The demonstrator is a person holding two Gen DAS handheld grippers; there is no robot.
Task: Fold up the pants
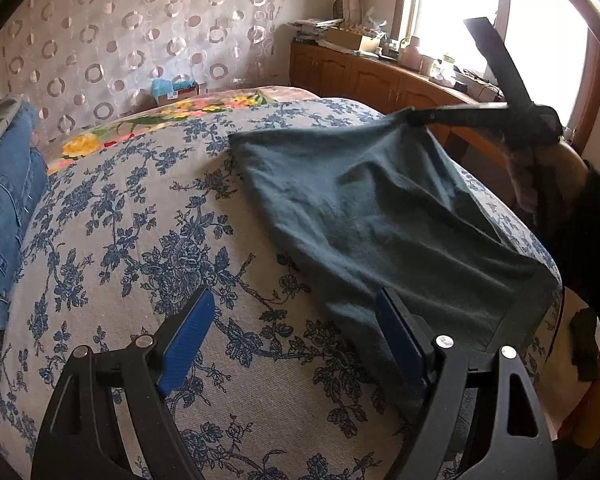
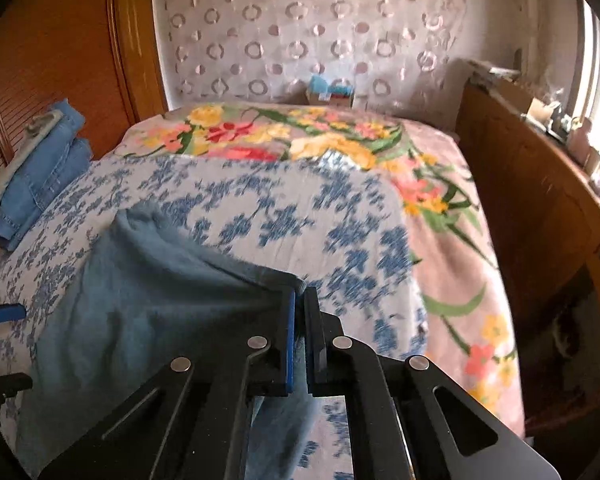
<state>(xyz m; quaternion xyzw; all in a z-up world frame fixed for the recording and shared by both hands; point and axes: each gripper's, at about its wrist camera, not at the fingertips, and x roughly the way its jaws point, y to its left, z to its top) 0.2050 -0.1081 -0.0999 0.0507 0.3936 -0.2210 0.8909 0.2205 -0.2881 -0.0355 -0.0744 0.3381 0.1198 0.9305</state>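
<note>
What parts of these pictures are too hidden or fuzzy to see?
- Pants: near end hidden behind the right hand-held gripper, right wrist view.
- Jeans: cut off by the left edge, left wrist view.
- Clutter on the cabinet: too small, washed out by window glare.
- Bedspread: pattern motion-blurred, right wrist view.

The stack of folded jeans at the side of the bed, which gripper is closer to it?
Left. The left gripper hovers open over the floral bedspread, with the folded jeans just to its left. The right gripper is farther, clamped on the teal pants.
</note>
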